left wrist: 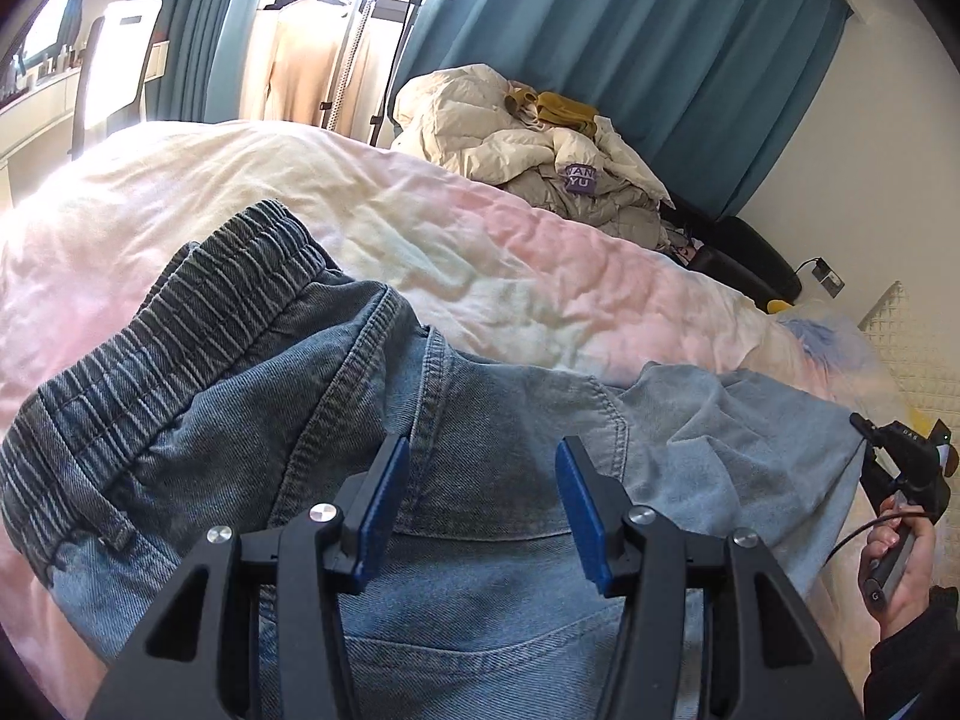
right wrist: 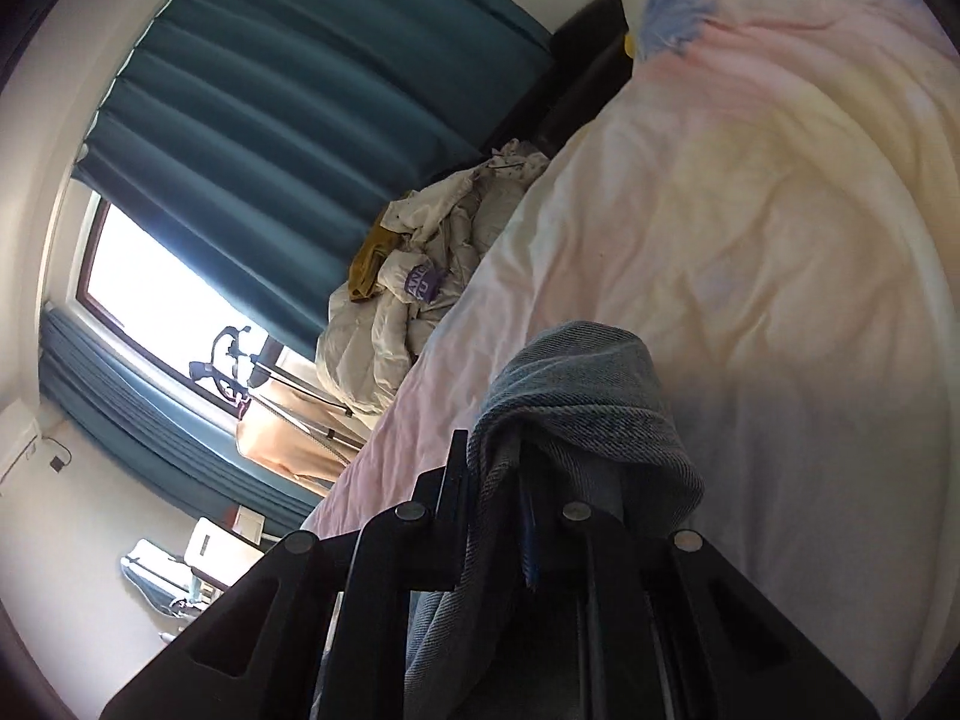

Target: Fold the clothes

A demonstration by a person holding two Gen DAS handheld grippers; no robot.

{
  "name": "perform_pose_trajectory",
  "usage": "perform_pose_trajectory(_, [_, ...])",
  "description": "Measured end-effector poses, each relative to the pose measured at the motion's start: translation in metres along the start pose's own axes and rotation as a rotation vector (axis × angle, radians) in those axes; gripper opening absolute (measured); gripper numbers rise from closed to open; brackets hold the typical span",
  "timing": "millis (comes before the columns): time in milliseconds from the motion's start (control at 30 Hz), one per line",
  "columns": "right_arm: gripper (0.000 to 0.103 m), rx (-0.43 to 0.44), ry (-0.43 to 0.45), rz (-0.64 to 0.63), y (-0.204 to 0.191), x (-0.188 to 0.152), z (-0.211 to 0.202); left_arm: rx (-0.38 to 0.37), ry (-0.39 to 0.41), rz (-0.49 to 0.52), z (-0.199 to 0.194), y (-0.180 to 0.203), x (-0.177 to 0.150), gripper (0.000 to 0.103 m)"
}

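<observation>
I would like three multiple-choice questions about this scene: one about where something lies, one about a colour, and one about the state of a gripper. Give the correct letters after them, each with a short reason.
1. Where do the jeans lie?
A. on the bed cover
B. on a chair
C. on the floor

2. What colour are the curtains?
A. red
B. teal blue
C. white

3. What is the state of the right gripper?
A. open and empty
B. shut on a yellow sock
C. shut on the jeans

Answers:
1. A: the denim is spread on the pink and cream cover.
2. B: teal folds hang behind the bed in both views.
3. C: denim is bunched between its fingers, whereas the left gripper hovers open above the jeans.
</observation>
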State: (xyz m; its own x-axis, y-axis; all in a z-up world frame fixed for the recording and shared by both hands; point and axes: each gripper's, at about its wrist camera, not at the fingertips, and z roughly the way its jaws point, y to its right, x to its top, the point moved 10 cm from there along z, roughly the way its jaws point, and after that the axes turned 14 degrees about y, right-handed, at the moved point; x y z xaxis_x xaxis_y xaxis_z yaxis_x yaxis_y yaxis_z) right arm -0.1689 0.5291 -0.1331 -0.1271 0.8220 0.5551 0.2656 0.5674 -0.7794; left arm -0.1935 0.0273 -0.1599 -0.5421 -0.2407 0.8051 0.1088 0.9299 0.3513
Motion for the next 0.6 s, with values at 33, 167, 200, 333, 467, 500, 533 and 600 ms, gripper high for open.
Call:
perform_pose_trajectory(33, [0.013,0.011,-0.003,0.010,0.003,0.000,0.001,0.002,-0.001,0.001,0.001,0.000,0.000,0.052])
perform_pose_trajectory(167, [0.023,0.021,-0.009,0.038,-0.001,0.001,-0.003,0.003,0.003,0.007,-0.002,0.001,0.000,0.052])
perform_pose_trajectory(200, [0.031,0.018,-0.015,0.055,-0.001,0.000,-0.006,0.003,0.005,0.007,-0.003,0.002,0.000,0.052])
perform_pose_trajectory(333, [0.047,0.012,-0.020,0.113,-0.002,-0.001,-0.025,-0.017,0.011,0.013,-0.010,0.007,0.002,0.052])
perform_pose_trajectory(467, [0.047,-0.008,0.016,0.132,0.001,0.003,-0.054,-0.043,0.011,0.024,-0.017,0.016,0.000,0.052])
perform_pose_trajectory(500, [0.047,-0.024,0.026,0.126,0.004,0.004,-0.062,-0.049,0.012,0.029,-0.020,0.019,0.000,0.052])
perform_pose_trajectory(533, [0.048,-0.051,0.034,0.116,0.008,0.005,-0.070,-0.056,0.014,0.034,-0.023,0.021,0.000,0.052])
perform_pose_trajectory(600, [0.048,-0.106,0.040,0.100,0.018,0.006,-0.080,-0.068,0.016,0.044,-0.028,0.026,-0.001,0.052])
